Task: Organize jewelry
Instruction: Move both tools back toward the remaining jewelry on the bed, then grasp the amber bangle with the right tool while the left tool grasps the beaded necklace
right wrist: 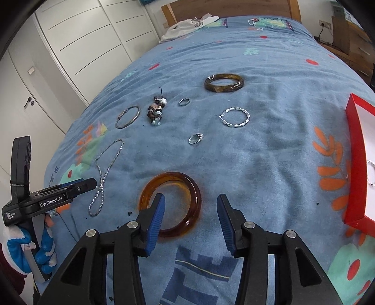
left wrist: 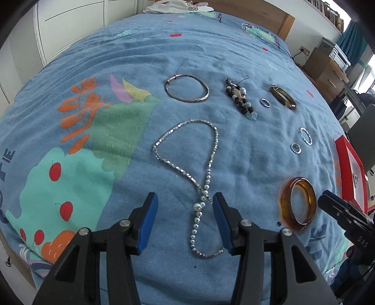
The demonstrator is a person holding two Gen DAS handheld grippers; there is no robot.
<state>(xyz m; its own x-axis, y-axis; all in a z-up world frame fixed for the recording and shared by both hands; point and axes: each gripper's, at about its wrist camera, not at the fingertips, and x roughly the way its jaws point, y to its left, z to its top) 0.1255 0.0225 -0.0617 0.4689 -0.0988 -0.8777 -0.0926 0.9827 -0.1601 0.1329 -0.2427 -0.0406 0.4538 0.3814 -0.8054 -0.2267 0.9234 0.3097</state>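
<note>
White wardrobe doors and a wooden headboard frame a bed with a blue patterned bedspread, where the jewelry lies spread out. At the far side, from left to right, sit a thin silver bangle, a cluster of dark beads, a small ring and a dark mottled bangle. Nearer and to the right lie a twisted silver bracelet and another ring. At the right edge stands a red box, with something silvery already inside it.

The left gripper hangs over the near end of the pearl and chain necklace; its blue pads stand wide apart on either side of the pearls and hold nothing. The right gripper is also open and empty, and it hovers over the amber bangle: the left pad is over the hole of the ring, the right pad outside its right rim, so the rim lies between them, though contact cannot be told.

My reading is that this is the approach step for two picks at once. Next, each gripper would have to sink to the bedspread and close, the right one across the rim of the amber bangle, the left one on the pearls. The soft cloth gives way, and the necklace will hang and swing once lifted, so the carry to the red box asks for a slow hand
</note>
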